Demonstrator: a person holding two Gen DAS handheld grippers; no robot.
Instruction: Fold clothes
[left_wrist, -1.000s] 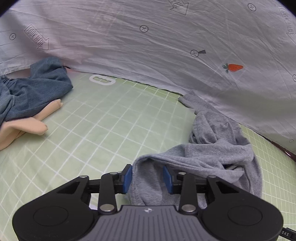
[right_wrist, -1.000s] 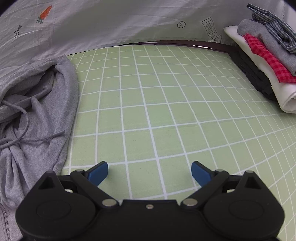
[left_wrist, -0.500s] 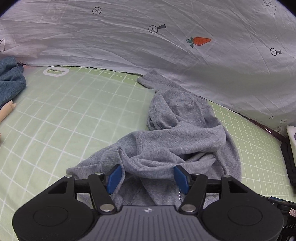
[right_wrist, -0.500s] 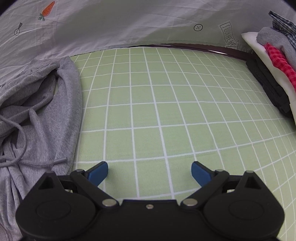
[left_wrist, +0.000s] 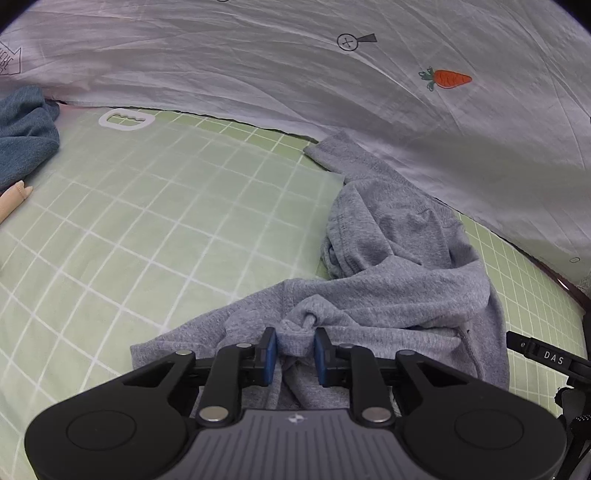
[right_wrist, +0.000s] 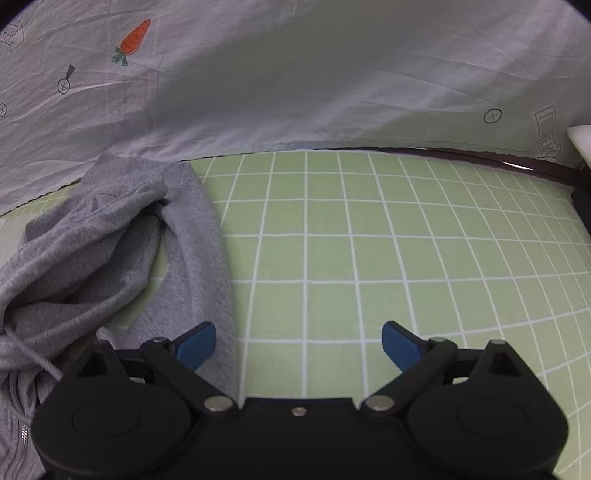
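A crumpled grey hoodie (left_wrist: 399, 266) lies on the green checked mat (left_wrist: 147, 229). My left gripper (left_wrist: 295, 349) is shut on a bunched fold of the hoodie at its near edge. In the right wrist view the hoodie (right_wrist: 110, 251) fills the left side, with a drawstring and a zipper visible at the lower left. My right gripper (right_wrist: 299, 341) is open and empty above the mat (right_wrist: 369, 258), its left finger just over the hoodie's right edge.
A white printed sheet (left_wrist: 332, 92) hangs behind the mat. A blue garment (left_wrist: 22, 136) and a beige item (left_wrist: 11, 199) lie at the far left. A white handle cut-out (left_wrist: 125, 120) marks the mat's far edge. A dark object (right_wrist: 583, 210) sits at the right.
My left gripper opened half a second ago, then closed on a new fold of the hoodie. My right gripper has moved left, closer to the hoodie; the stacked clothes have left its view.
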